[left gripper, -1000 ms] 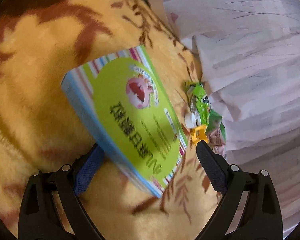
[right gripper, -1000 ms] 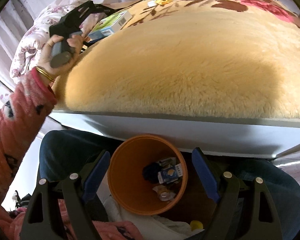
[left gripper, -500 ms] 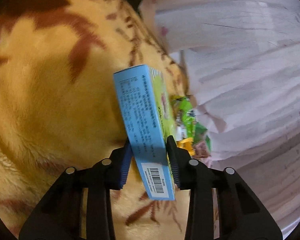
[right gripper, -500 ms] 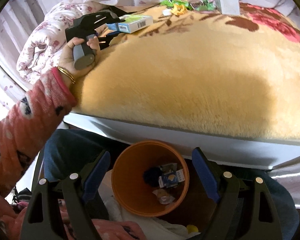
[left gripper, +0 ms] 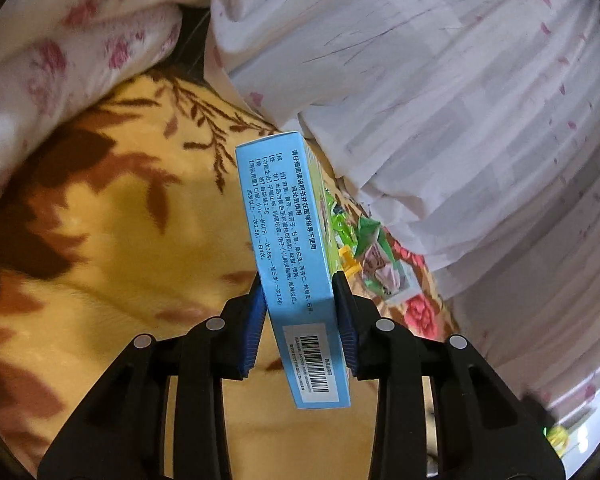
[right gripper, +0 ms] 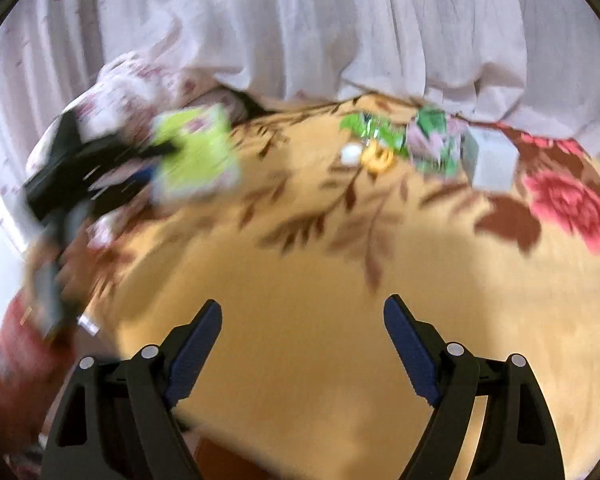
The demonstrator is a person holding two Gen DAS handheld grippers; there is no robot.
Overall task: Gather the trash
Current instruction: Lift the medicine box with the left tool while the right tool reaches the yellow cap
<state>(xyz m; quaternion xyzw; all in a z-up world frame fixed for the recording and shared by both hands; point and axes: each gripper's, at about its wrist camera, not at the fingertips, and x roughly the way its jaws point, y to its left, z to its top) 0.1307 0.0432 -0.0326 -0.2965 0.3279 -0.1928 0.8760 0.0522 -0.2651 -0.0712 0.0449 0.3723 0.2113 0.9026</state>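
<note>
The bed, w/ its plush yellow blanket printed in brown leaves and red roses (right gripper: 300, 272), carries everything; white floral curtain (left gripper: 440, 80) hangs behind it. Above the blanket, the flat light-blue and green cardboard medicine box (left gripper: 290, 248) sits clamped in the left tongs (left gripper: 300, 304), pads closed on its two broad faces near the barcode end, so most of the box sticks out past the tips. Long axis runs fwd along the fingers, far end pointing up and away toward the curtain, narrow blue printed side facing the cam, green face turned right. Risk, as I judge it: grip is near one end, so a quick swing could lever the box round in the pads or let it slip out onto the blanket; thin card may also crush if squeezed harder. Right tongs (right gripper: 302, 328) are spread wide, holding nothing, over bare blanket. Leftovers lie by the curtain: small grey-white box (right gripper: 492, 160), crumpled green foil wrappers (right gripper: 374, 130), yellow plastic ring (right gripper: 378, 157).
</note>
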